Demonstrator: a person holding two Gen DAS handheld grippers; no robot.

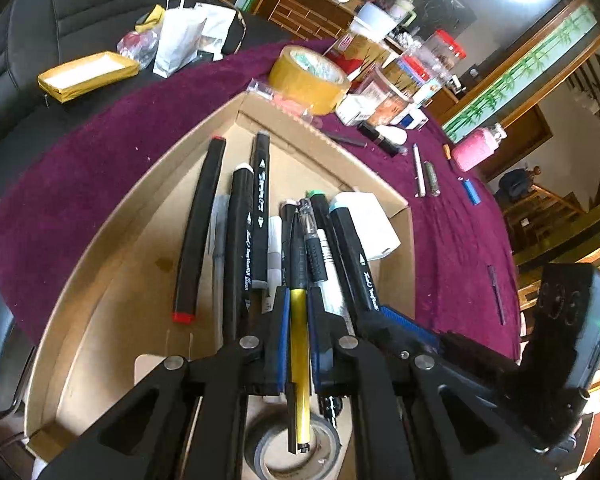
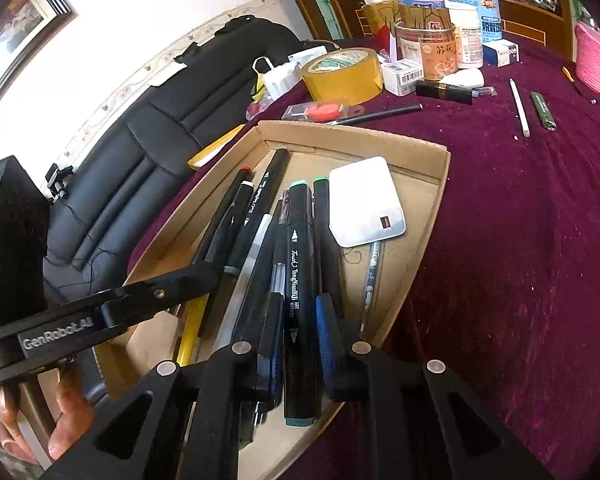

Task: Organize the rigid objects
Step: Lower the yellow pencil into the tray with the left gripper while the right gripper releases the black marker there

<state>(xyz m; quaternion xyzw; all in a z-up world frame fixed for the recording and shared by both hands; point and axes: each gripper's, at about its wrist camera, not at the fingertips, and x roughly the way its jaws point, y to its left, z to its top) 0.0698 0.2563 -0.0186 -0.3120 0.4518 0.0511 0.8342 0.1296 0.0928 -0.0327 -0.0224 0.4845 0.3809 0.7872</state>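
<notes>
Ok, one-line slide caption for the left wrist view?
Left gripper shut on a yellow pen, held over markers in the cardboard box.

Black marker [image 2: 299, 280] clamped in right tool [image 2: 300, 320]

On the black marker [image 2: 299, 280] between your right gripper's fingers you can read "Touch TongNianRiJi ART" in white down the barrel. Your left gripper [image 2: 172, 292] carries "GenRobot.AI" on a grey plate (seen from the right wrist camera). The clear jar [image 2: 430, 54] behind the tape roll bears Chinese characters; the white bottle's [image 2: 470, 42] print beside it is too small to read.
</notes>
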